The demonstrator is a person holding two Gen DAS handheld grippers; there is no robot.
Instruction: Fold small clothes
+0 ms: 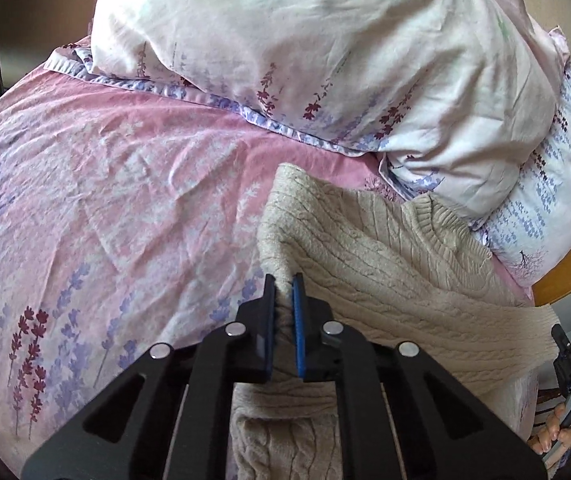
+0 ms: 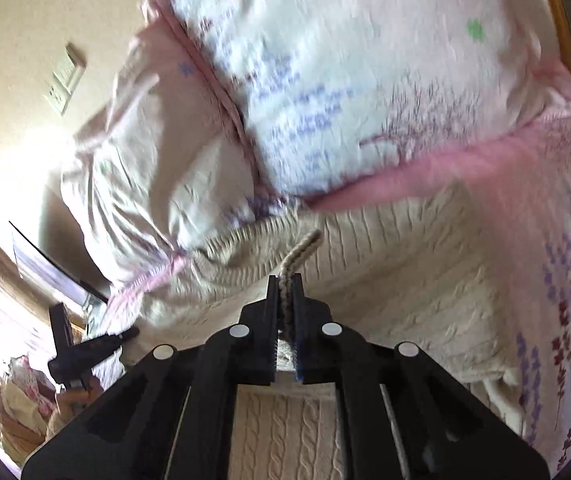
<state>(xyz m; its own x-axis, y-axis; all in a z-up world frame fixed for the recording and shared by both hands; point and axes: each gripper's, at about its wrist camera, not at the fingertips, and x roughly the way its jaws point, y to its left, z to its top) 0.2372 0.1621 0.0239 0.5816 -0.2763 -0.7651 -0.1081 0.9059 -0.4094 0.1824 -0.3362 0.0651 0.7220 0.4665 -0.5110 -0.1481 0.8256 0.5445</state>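
Left wrist view: pink flowered bedsheet (image 1: 105,168), wrinkled, carries a puffy white quilt (image 1: 325,60) far and a cream cable-knit sweater (image 1: 385,248) near right. Left gripper (image 1: 284,284) is clamped on a bunched knit fold; right gripper (image 2: 284,284) pinches a ribbed edge. Risk: the thick, stretchy knit may slip from either pinch, or sag unevenly, skewing the fold.

bed (image 1: 105,152), pink floral sheet; cream cable-knit sweater (image 1: 397,264), pillows (image 1: 325,60) on it.
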